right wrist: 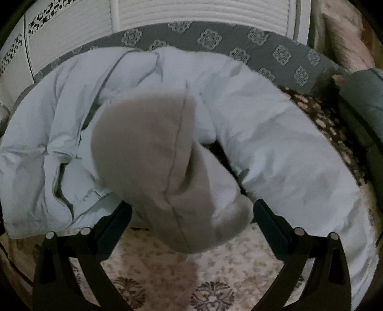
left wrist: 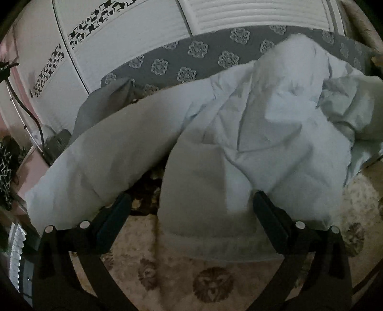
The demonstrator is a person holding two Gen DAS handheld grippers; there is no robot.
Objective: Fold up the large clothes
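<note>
A large pale blue puffy jacket (left wrist: 275,134) with a grey fleece lining lies crumpled on a patterned rug. In the left wrist view a grey-lined part (left wrist: 198,198) hangs toward me between the fingers of my left gripper (left wrist: 191,203), which is open and holds nothing. In the right wrist view the jacket (right wrist: 282,153) curves across the frame, and its grey fleece hood (right wrist: 167,167) bulges between the fingers of my right gripper (right wrist: 191,210), which is also open. The black fingers (right wrist: 270,222) stand wide apart on either side of the fleece.
A beige rug with brown medallions (left wrist: 213,284) covers the floor. A grey patterned bed skirt (left wrist: 191,59) and a white ribbed bed frame (left wrist: 239,14) stand behind the jacket. A black cable and dark objects (left wrist: 36,119) sit at far left. A grey cushion (right wrist: 363,95) lies at right.
</note>
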